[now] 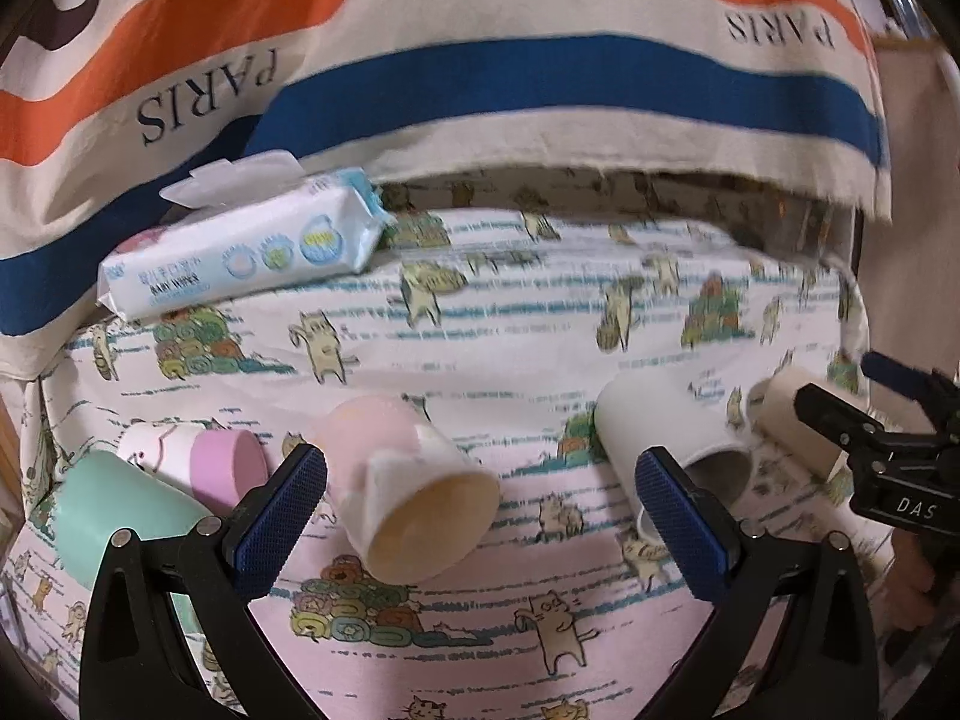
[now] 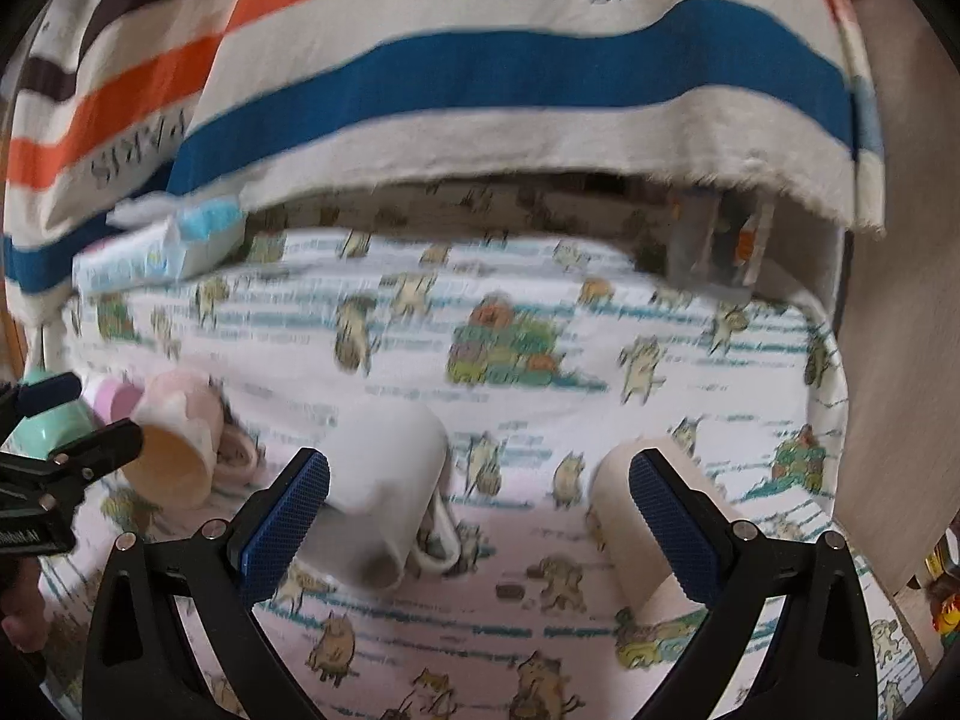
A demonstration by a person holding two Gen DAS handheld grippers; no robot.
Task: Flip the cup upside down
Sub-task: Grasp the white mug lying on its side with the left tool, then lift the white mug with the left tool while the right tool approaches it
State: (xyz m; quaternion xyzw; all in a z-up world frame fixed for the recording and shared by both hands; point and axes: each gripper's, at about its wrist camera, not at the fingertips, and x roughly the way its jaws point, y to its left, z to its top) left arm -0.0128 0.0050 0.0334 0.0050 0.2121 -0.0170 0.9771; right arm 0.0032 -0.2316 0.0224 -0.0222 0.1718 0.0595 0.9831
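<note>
Several cups lie on their sides on a cat-print cloth. In the left wrist view a pink cup with a yellow inside lies between the fingers of my open left gripper, mouth toward the camera. A white mug and a cream cup lie to its right; my right gripper reaches in there. In the right wrist view my open right gripper frames the white mug; the cream cup lies by the right finger. The pink cup is at left.
A mint cup and a small pink-lidded cup lie at far left. A pack of baby wipes rests at the back left. A striped "PARIS" cloth hangs behind the table. The table edge is at right.
</note>
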